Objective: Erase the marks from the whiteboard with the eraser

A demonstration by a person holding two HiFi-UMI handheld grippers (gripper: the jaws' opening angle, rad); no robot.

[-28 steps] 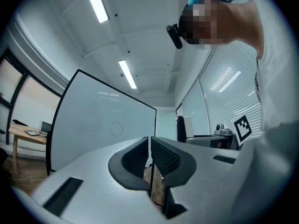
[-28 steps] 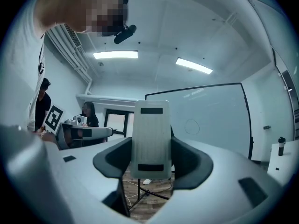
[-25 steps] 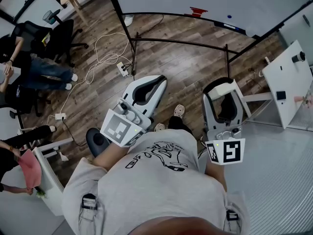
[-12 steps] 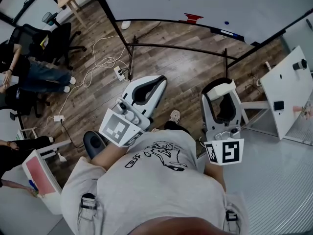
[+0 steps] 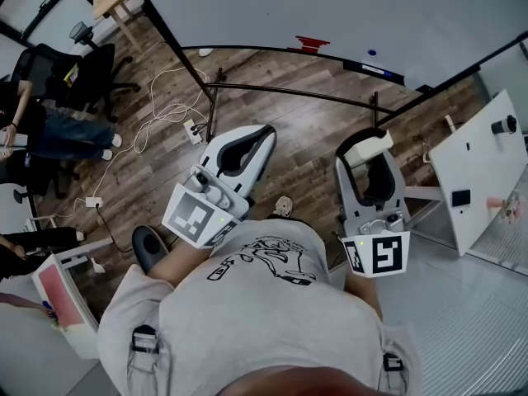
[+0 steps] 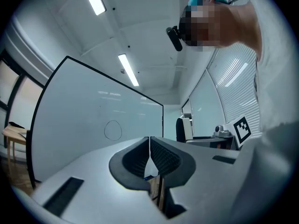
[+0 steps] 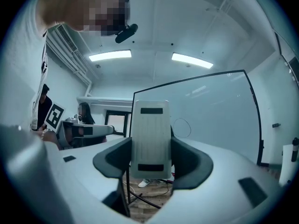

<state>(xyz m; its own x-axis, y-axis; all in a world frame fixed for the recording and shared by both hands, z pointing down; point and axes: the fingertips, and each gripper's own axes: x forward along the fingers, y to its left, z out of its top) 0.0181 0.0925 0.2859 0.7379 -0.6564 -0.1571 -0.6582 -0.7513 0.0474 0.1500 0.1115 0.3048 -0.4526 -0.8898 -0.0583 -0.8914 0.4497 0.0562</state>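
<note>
So: left gripper (image 5: 257, 136) pinched together, nothing in it. Ahead stands the whiteboard (image 5: 272, 7) with a drawn circle (image 6: 112, 130), well apart from both tools. Right gripper (image 5: 369, 144) clamps the eraser (image 7: 150, 136), upright between its jaws.

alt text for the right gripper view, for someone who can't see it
The right gripper clamps a white eraser upright between its dark jaws. Behind it stands a whiteboard with one drawn circle, under ceiling strip lights; the left gripper shows at the left.
</note>
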